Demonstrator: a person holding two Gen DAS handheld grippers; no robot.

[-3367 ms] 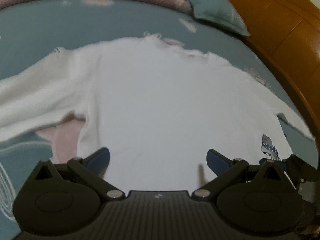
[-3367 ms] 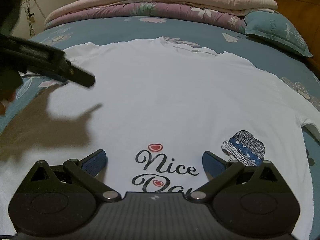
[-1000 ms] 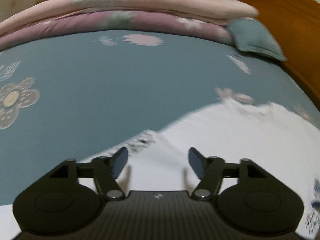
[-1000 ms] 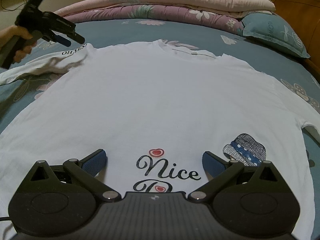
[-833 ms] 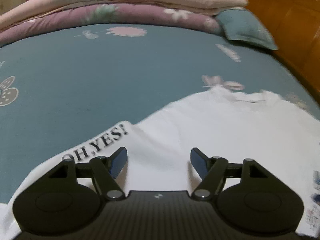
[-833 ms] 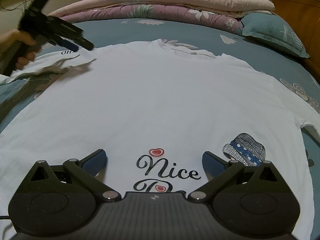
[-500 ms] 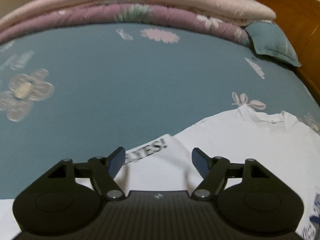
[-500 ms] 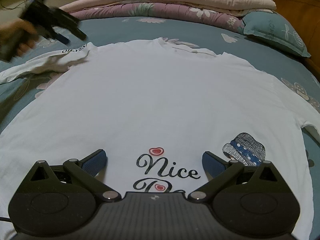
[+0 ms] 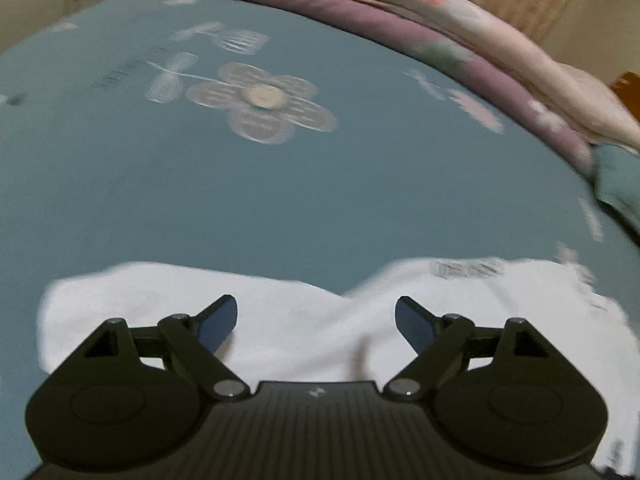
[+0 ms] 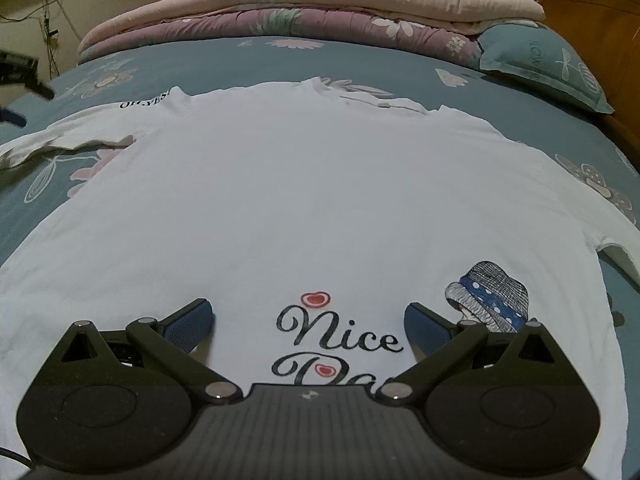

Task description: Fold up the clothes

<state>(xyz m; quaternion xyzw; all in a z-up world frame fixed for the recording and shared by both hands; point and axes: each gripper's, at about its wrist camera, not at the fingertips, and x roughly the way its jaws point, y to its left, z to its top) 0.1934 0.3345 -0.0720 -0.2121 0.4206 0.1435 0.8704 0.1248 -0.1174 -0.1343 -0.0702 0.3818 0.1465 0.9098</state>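
Observation:
A white T-shirt (image 10: 304, 192) lies spread flat on the blue bedsheet, printed "Nice Day" with a hat figure near its hem. Its left sleeve (image 9: 240, 320), marked "OH,YES!", stretches out to the left. My left gripper (image 9: 316, 316) is open just above that sleeve, nothing between its fingers; the view is blurred by motion. The same gripper (image 10: 16, 92) shows at the far left edge of the right wrist view. My right gripper (image 10: 308, 320) is open low over the shirt's hem, straddling the printed lettering, holding nothing.
Folded pink and purple quilts (image 10: 304, 4) are stacked at the head of the bed. A teal pillow (image 10: 540, 64) lies at the back right beside the wooden headboard (image 10: 600, 20). Flower-printed bedsheet (image 9: 280, 184) extends beyond the sleeve.
The left gripper has swung leftward along the sleeve toward its cuff end, its view now looking over bare sheet. The right gripper has stayed where it was.

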